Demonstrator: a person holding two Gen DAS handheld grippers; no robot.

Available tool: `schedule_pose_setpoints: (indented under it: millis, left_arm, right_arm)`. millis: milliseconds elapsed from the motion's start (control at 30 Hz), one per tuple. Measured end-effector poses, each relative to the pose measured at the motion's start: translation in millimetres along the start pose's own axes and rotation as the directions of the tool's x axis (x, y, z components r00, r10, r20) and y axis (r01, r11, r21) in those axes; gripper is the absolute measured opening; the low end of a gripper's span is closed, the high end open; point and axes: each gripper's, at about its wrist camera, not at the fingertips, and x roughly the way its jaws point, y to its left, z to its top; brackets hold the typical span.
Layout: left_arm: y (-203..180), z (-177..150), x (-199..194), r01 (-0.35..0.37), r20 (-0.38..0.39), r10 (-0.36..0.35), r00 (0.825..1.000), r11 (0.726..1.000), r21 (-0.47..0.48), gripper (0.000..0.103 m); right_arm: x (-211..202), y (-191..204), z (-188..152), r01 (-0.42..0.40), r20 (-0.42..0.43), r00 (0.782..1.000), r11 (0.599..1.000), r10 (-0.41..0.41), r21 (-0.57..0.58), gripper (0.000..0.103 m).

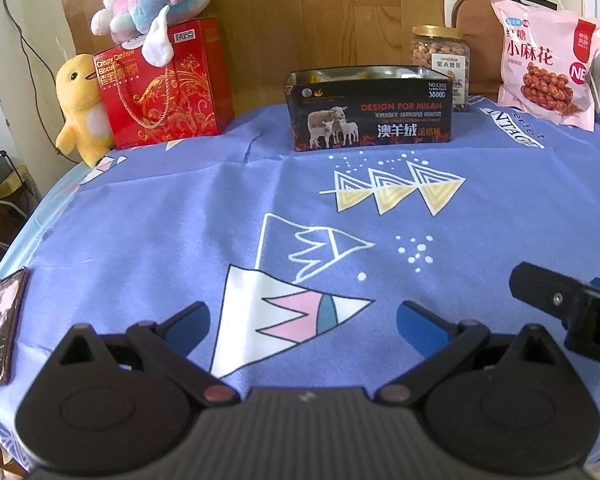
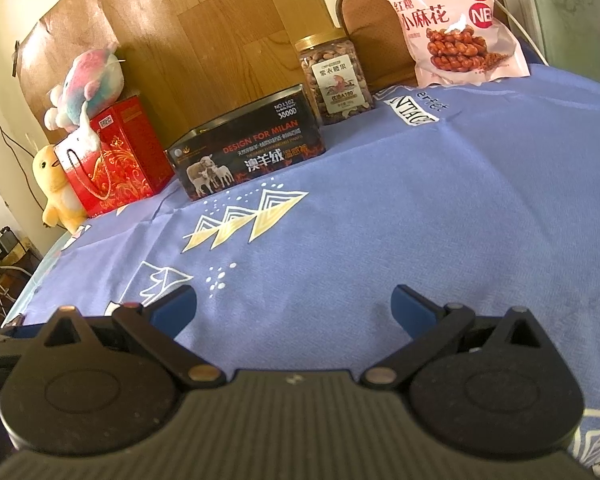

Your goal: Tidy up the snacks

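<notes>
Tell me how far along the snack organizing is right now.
Nothing looks done yet. The open black metal tin shows no snacks inside, though its interior is mostly hidden. Both the left tongs and the right tongs are open and empty. Still left: the pink twisted-snack bag, the clear nut jar with gold lid and the red biscuit gift box.

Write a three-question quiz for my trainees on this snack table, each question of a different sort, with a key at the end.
1. True or false: the left gripper is shut on a snack.
2. What stands right of the black tin? A) a nut jar B) a red gift box C) a phone
3. Fill in: the striped plush toy sits on top of the ____.

Key
1. False: both it and the right gripper are open and hold nothing.
2. A, the nut jar.
3. Red gift box.
</notes>
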Motion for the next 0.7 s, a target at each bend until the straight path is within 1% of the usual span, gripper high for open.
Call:
schedule_pose_setpoints:
  millis: [333, 700]
  left_arm:
    - [1.1, 0.8, -6.4, -0.004, 0.007, 0.004, 1.000, 1.000, -0.012, 0.103]
    - [4.6, -0.5, -11.1, -0.021, 0.022, 0.021, 1.000, 0.999, -0.032, 0.103]
  right_arm:
    - [-9.8, -0.5, 0.5, 0.000, 0.033, 0.999, 1.000, 0.000, -0.004, 0.103]
    - [-11.1, 0.2, -1.9, -0.005, 0.038, 0.999, 1.000, 0.005, -0.005, 0.103]
